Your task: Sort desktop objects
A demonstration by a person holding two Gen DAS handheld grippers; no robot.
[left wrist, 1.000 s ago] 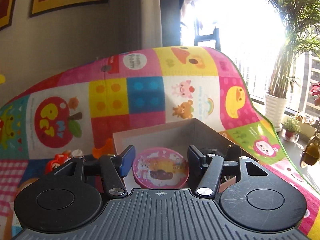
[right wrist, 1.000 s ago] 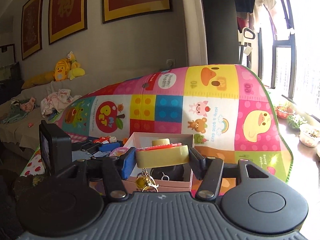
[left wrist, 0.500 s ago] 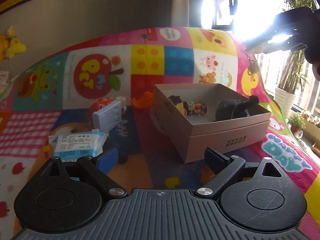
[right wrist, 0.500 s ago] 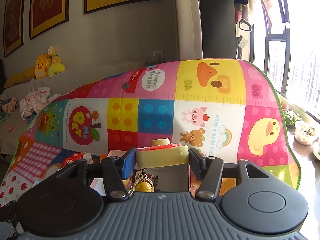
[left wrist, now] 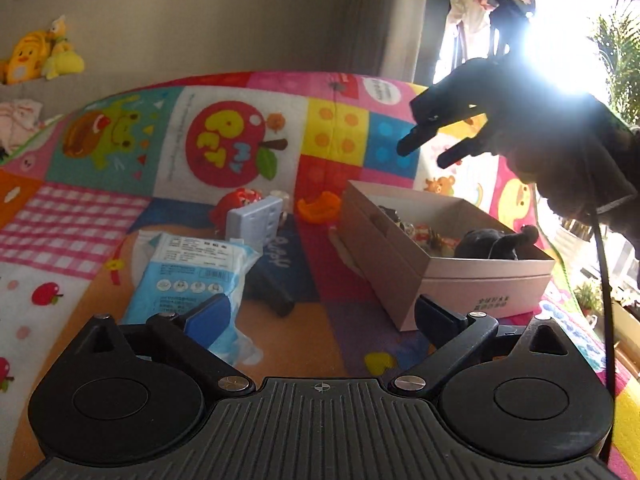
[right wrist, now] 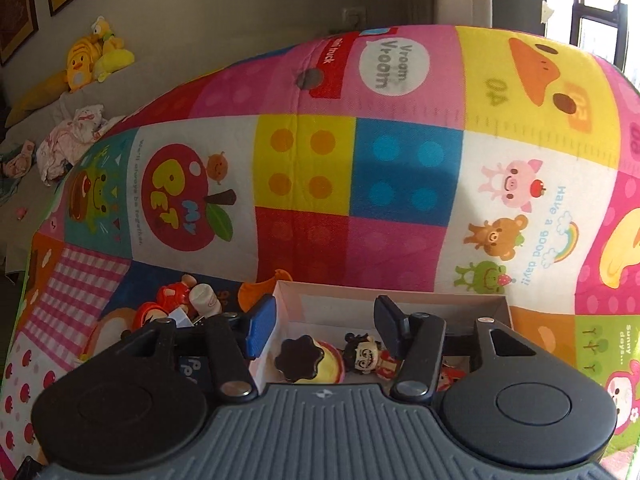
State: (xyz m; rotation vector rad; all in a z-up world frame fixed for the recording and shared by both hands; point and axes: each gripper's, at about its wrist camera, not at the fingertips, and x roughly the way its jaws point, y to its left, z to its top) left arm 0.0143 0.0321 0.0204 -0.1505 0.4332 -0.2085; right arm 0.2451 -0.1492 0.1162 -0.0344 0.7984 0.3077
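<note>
Lying below the open right tool (right wrist: 324, 330), yellow-pink toy (right wrist: 320, 362).

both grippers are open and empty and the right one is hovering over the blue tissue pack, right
Not quite. The right gripper hovers over the pink box, not the tissue pack; the right wrist view shows the box's toys between its fingers. Both grippers, including the left gripper, are open and empty.
</note>
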